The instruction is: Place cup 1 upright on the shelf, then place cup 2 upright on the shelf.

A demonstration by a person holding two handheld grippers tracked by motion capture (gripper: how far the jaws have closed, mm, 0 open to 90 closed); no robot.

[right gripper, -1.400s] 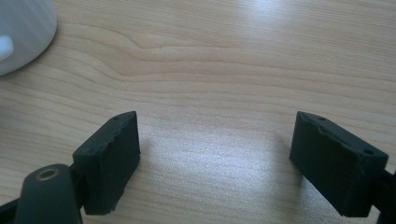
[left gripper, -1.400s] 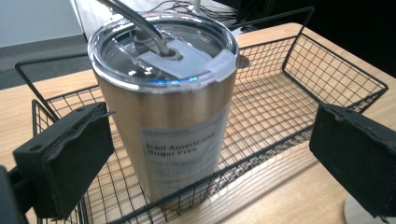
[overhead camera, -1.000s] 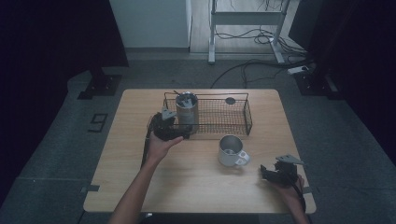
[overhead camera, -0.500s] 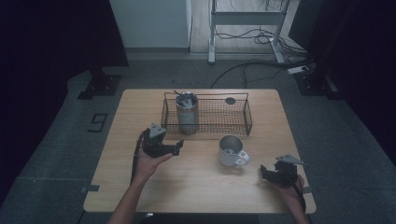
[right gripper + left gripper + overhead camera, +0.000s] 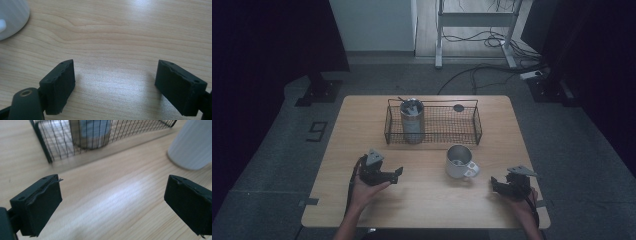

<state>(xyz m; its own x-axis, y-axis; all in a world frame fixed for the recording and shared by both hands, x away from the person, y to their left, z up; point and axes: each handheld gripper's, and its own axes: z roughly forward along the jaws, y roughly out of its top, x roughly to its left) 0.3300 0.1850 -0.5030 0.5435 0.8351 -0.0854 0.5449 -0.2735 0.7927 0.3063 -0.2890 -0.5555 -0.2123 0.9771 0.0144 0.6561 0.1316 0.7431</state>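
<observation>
Left gripper (image 5: 399, 172) withdrawn from steel cup (image 5: 412, 121) standing in basket (image 5: 472, 131), jaws apart, empty; right gripper (image 5: 493, 182) idle, jaws apart; mug (image 5: 459, 161) next.

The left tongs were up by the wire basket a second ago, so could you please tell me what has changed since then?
The left tongs have drawn back from the metal cup in the wire basket toward the person, low over the table. Their jaws stand wide apart with nothing between them, having just closed slightly. The cup, the white mug and the right tongs stayed put.
</observation>
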